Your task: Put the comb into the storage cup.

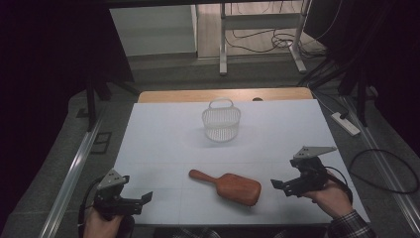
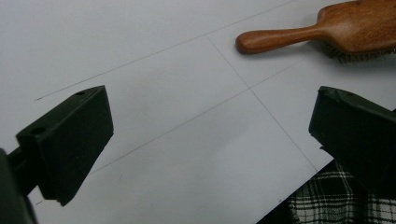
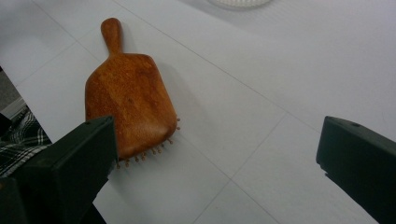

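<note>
Hairbrush (image 1: 231, 186), made of reddish-brown wood, is lying bristles down on the white counter (image 1: 163, 139), close to the near edge and between the two hand-held grippers. Its handle is pointing toward the left and slightly away from the person, while its broad paddle is sitting toward the right. In the right gripper view the hairbrush (image 3: 128, 100) is showing its smooth back, with short bristle tips peeking out from under the wide end.

The left hand-held gripper (image 1: 136, 201) is hovering at the near left corner of the counter, gripped by the person's hand, with its jaws standing wide apart and nothing between them. In the left gripper view the hairbrush (image 2: 327, 30) is lying well beyond the jaws, toward the upper right, apart from them.

The right hand-held gripper (image 1: 285, 187) is sitting just beside the paddle end of the hairbrush, its jaws also spread wide and holding nothing. In its own view one jaw is overlapping the wide end of the hairbrush, but I cannot tell whether it is touching.

A white mesh basket (image 1: 221, 121) with a loop handle is standing upright farther back on the counter, well apart from the hairbrush.
</note>
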The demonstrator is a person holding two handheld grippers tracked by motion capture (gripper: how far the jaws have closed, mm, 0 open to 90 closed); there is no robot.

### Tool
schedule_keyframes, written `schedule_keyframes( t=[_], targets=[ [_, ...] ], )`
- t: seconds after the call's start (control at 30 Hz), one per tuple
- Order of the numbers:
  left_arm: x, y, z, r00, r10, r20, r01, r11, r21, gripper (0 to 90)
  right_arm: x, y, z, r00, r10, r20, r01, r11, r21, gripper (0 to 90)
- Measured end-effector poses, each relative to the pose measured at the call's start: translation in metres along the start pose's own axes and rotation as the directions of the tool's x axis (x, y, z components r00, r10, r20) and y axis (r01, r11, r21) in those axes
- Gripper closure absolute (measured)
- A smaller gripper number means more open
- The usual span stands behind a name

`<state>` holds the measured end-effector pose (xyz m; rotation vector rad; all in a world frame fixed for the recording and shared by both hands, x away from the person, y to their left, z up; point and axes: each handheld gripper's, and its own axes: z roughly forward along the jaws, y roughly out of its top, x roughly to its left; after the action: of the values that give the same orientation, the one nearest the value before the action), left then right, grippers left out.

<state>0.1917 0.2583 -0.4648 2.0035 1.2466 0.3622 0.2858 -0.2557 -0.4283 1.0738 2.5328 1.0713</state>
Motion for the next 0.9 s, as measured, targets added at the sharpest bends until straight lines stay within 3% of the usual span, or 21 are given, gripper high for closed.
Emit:
schedule_keyframes(
  t=[0.9],
  targets=[
    [0.000, 0.000, 0.000, 1.0000, 0.003, 0.004, -0.003, 1.0000, 0.001, 0.9, 0.026, 0.035, 0.041, 0.9923, -0.103, -0.069, 0.107, 0.992, 0.061, 0.0]
  ],
)
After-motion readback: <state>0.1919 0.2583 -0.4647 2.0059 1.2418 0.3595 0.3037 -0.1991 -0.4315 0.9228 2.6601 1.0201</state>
